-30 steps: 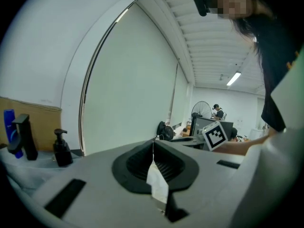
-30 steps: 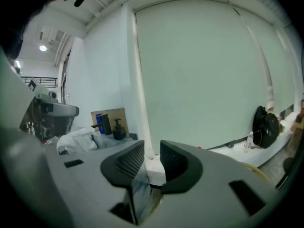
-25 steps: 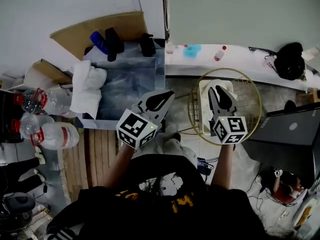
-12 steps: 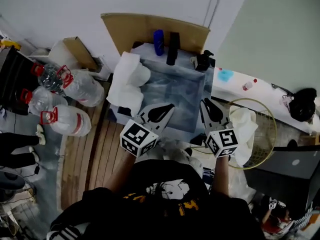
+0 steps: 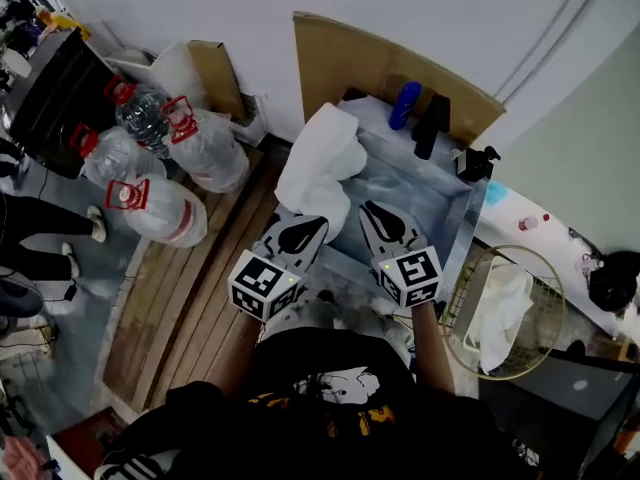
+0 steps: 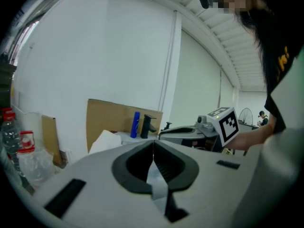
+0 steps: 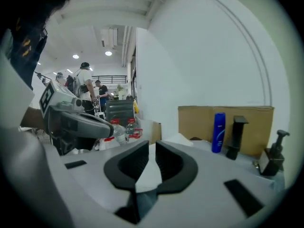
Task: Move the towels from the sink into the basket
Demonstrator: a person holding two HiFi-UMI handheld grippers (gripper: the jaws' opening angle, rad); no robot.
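Water jugs stand on the wooden floor.

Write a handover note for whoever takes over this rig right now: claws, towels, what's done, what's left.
Left claw: shut, empty.
Right claw: jaws have just been closing, a narrow gap remains, nothing between them.
Both are by the near edge of the sink.
Towels: a white pile draped over the sink's left rim; one white towel lies in the wire basket to the right.
Done: one towel in the basket.
Left: carry the pile over to the basket.
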